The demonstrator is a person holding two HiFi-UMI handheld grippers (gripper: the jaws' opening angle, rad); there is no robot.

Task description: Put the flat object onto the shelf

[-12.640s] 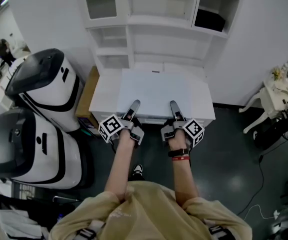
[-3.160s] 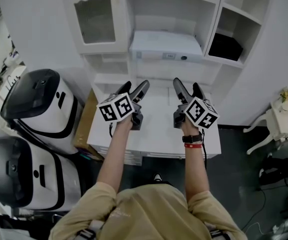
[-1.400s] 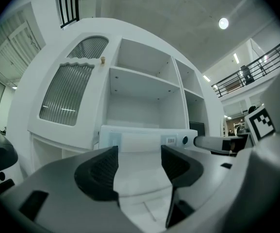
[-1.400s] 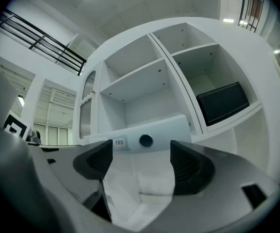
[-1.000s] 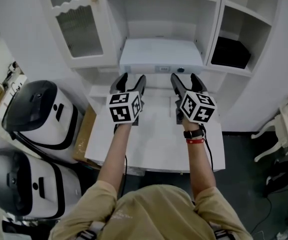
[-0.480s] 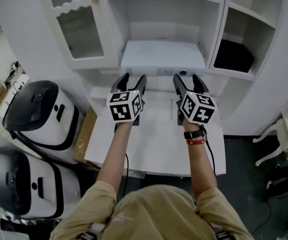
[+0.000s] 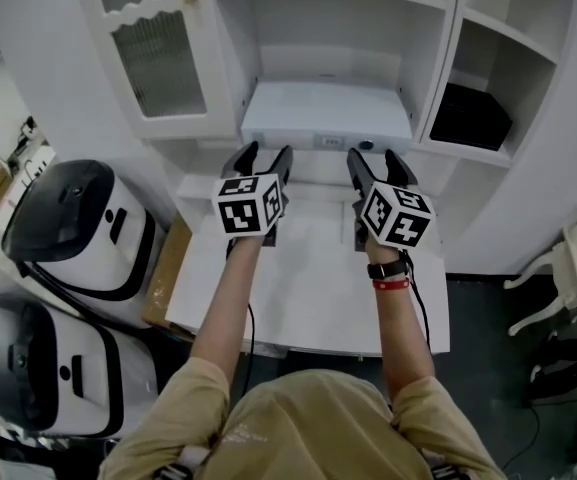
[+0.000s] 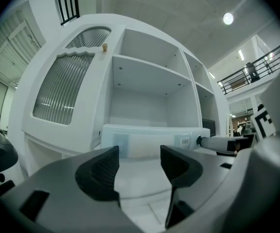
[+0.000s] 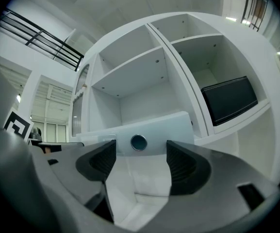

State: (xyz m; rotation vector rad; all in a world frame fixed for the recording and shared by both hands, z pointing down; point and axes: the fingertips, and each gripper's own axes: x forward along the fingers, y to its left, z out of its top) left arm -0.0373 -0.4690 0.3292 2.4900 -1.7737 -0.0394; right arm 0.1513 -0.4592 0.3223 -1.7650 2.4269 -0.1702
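The flat object (image 7: pixel 326 113), a wide white slab with a small round button on its front edge, lies on the floor of the middle shelf compartment (image 7: pixel 318 38). It shows as a pale front edge (image 8: pixel 149 142) in the left gripper view and with its dark button (image 9: pixel 139 142) in the right gripper view. My left gripper (image 7: pixel 266 156) hovers just short of its front left, open and empty (image 8: pixel 140 166). My right gripper (image 7: pixel 373 158) hovers before its front right, also open with nothing between the pads (image 9: pixel 140 164). Neither touches the slab.
A white cabinet top (image 7: pixel 308 268) lies under both arms. A black box (image 7: pixel 471 116) fills the right compartment. A ribbed glass door (image 7: pixel 168 58) stands at the left. Two white-and-black machines (image 7: pixel 78 218) stand on the floor to the left.
Both grippers have stayed nearly in place before the shelf; the left one has lifted slightly. The flat object has not moved on the shelf.
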